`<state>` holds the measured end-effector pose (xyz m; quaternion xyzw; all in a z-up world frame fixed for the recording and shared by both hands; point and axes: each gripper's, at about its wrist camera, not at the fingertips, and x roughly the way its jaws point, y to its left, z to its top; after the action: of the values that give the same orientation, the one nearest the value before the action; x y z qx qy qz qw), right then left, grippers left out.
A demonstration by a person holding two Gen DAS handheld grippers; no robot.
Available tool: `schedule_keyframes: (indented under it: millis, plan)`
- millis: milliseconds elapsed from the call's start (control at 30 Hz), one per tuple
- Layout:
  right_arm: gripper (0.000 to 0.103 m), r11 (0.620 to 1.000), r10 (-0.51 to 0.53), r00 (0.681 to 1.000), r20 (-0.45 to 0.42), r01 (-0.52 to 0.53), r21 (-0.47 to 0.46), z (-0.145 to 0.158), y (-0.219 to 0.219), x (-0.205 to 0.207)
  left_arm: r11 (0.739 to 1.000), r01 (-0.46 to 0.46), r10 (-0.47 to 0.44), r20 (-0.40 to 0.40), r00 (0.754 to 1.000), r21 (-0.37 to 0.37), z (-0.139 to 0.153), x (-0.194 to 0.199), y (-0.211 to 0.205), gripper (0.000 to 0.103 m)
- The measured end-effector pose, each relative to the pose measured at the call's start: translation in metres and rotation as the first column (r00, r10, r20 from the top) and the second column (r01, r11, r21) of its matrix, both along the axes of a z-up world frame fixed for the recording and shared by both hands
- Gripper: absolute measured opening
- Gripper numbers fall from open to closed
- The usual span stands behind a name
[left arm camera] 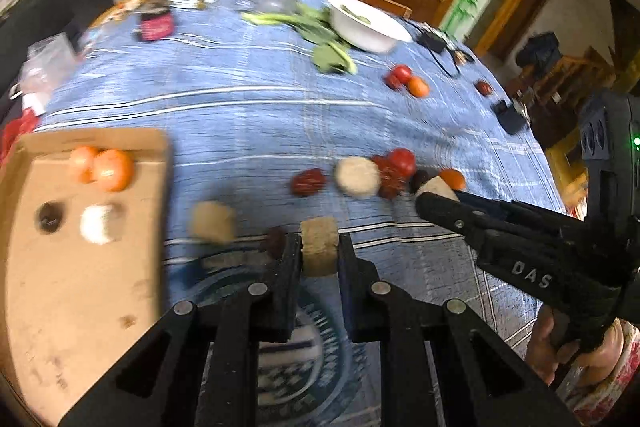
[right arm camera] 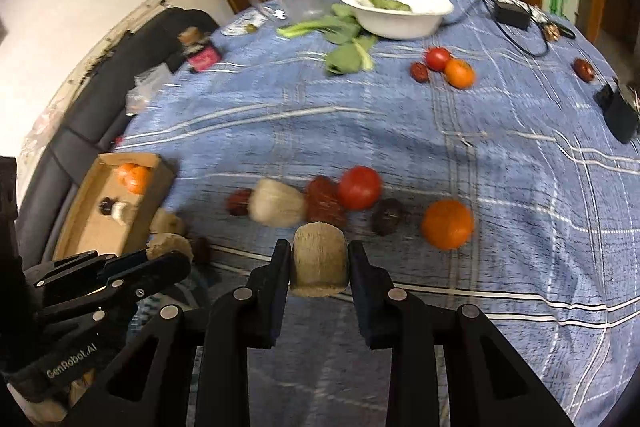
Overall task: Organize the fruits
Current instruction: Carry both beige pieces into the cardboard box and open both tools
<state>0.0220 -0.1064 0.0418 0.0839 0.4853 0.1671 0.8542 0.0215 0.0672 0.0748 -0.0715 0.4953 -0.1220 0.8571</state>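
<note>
the left tongs (left arm camera: 319, 247) are clenched on a tan sugarcane chunk (left arm camera: 319, 246), held near the table's front edge, just right of the cardboard tray (left arm camera: 60, 291). the right tongs (right arm camera: 319, 259) likewise grasp a second tan chunk (right arm camera: 319, 259) near the front edge. ahead of both runs a row across the blue checked cloth (right arm camera: 360, 131): red dates (right arm camera: 326, 201), a pale chunk (right arm camera: 276, 203), a tomato (right arm camera: 359, 187), a dark fruit (right arm camera: 387, 216) and an orange (right arm camera: 447, 223). the tray at the table's left edge holds two oranges (left arm camera: 102, 169), a dark fruit and a white piece. beyond the row the middle cloth lies open up to a tomato-and-orange pair (right arm camera: 450, 65), greens (right arm camera: 344, 55) and a white bowl (right arm camera: 416, 23) toward the far edge.
</note>
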Motion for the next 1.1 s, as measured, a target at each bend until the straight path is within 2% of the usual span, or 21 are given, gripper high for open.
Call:
schedule_keyframes:
  millis: [133,267,433,533,633,767,1033,1100]
  plan:
    - [0.031,0.997,0.078,0.996,0.035,-0.079,0.022,0.021,0.035,-0.005,0.995,-0.101,0.101,0.014,0.995,0.022,0.012,-0.012,0.048,0.017]
    - [0.032,0.981,0.188,0.980,0.061,-0.190,0.029,0.038,0.086,-0.005,0.978,-0.199,0.199,0.012,0.980,0.066,0.012,-0.017,0.100,0.017]
    - [0.032,0.953,0.298,0.954,0.030,-0.300,0.047,0.037,0.158,0.000,0.953,-0.278,0.282,-0.015,0.959,0.123,-0.001,-0.010,0.157,0.017]
    - [0.032,0.934,0.357,0.934,0.019,-0.358,0.019,0.028,0.196,-0.003,0.946,-0.295,0.302,-0.034,0.953,0.132,-0.010,-0.006,0.181,0.017]
    - [0.032,0.918,0.396,0.918,-0.009,-0.396,-0.022,0.009,0.229,-0.005,0.948,-0.290,0.299,-0.056,0.953,0.133,-0.020,-0.001,0.191,0.017]
    - [0.032,0.912,0.405,0.914,-0.039,-0.406,-0.055,-0.012,0.249,-0.005,0.956,-0.260,0.271,-0.074,0.960,0.133,-0.031,0.003,0.189,0.017]
    - [0.032,0.914,0.389,0.920,-0.053,-0.393,-0.105,-0.029,0.255,-0.001,0.962,-0.233,0.246,-0.084,0.966,0.139,-0.038,0.004,0.184,0.018]
    - [0.032,0.914,0.388,0.920,-0.053,-0.391,-0.103,-0.029,0.255,-0.002,0.960,-0.241,0.255,-0.090,0.963,0.139,-0.037,0.004,0.185,0.022]
